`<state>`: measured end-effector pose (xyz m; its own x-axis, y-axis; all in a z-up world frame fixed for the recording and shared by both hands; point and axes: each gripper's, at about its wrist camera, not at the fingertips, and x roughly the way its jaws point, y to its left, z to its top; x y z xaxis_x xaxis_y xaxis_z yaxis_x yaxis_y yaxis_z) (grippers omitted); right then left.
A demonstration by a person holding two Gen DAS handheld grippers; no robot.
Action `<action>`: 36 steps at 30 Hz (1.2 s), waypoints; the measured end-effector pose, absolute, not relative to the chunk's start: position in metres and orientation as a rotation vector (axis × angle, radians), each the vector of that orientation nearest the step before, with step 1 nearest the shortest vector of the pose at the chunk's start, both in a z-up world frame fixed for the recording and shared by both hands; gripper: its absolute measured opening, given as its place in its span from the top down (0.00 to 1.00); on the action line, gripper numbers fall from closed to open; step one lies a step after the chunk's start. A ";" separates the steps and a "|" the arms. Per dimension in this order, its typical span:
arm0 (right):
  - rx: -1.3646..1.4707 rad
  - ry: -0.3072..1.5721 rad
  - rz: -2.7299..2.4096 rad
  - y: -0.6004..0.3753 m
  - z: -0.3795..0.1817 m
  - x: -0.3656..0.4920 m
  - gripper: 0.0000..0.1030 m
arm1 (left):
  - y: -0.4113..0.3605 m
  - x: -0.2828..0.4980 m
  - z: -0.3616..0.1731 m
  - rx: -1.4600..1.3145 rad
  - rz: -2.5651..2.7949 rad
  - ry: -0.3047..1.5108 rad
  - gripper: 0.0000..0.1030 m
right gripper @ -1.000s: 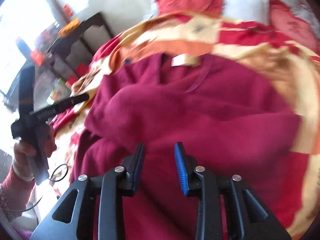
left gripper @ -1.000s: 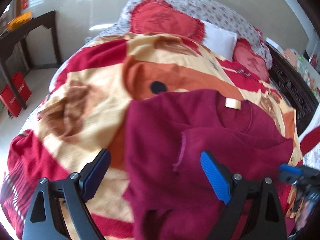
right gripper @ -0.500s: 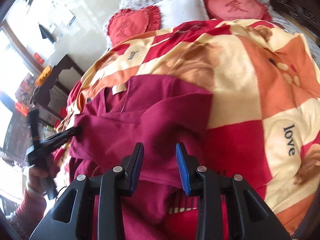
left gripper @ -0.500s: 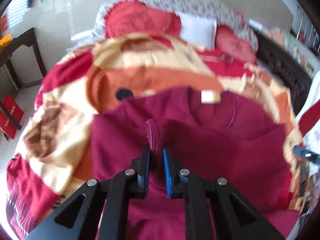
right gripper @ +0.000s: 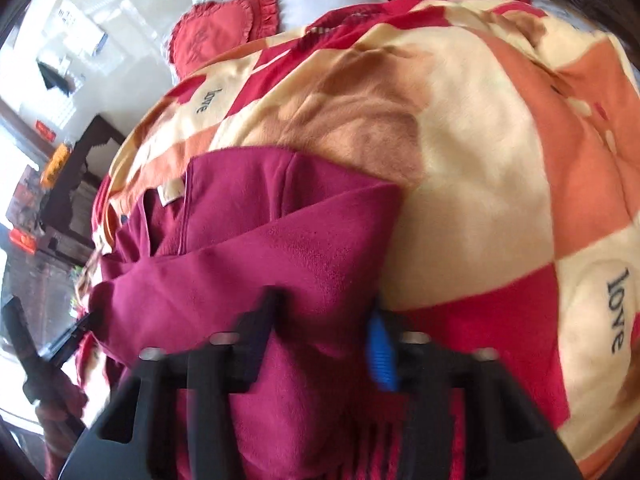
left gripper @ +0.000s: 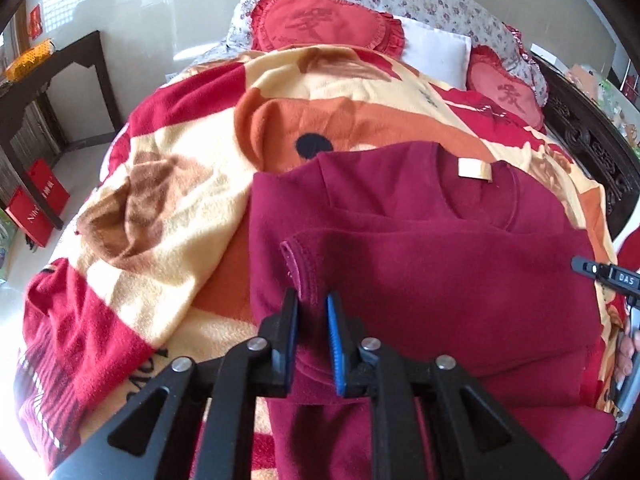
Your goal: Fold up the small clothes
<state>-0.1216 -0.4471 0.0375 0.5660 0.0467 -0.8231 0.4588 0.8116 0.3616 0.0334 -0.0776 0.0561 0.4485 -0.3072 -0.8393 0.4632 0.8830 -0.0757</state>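
Maroon fleece top point(left gripper: 420, 264) on the bed's blanket point(left gripper: 168, 184), one sleeve folded across its chest.
The left tool point(left gripper: 312, 308) is clamped on that sleeve's cuff, straight ahead of it; the sleeve's length runs rightward toward the right tool point(right gripper: 320, 320), whose fingers stand apart over the garment's opposite edge, gripping nothing.

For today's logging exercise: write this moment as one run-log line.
left claw: shut on sleeve cuff | right claw: open over maroon sweater | surface: blanket

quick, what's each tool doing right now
Left tool: shut on the sleeve cuff.
Right tool: open, fingers either side of a shirt fold.
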 end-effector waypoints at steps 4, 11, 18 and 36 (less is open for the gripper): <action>0.454 0.919 -0.366 -0.445 0.049 -0.122 1.00 | -0.084 0.028 0.048 0.205 -0.480 1.012 0.73; 0.587 0.921 -0.340 -0.453 0.044 -0.140 0.87 | -0.078 0.019 0.047 0.210 -0.479 1.008 0.59; 0.615 1.031 -0.259 -0.420 0.027 -0.167 0.85 | -0.068 0.008 0.049 0.191 -0.464 1.023 0.53; 0.592 0.976 -0.208 -0.398 0.078 -0.304 0.76 | 0.003 -0.141 0.062 0.243 -0.606 1.134 0.26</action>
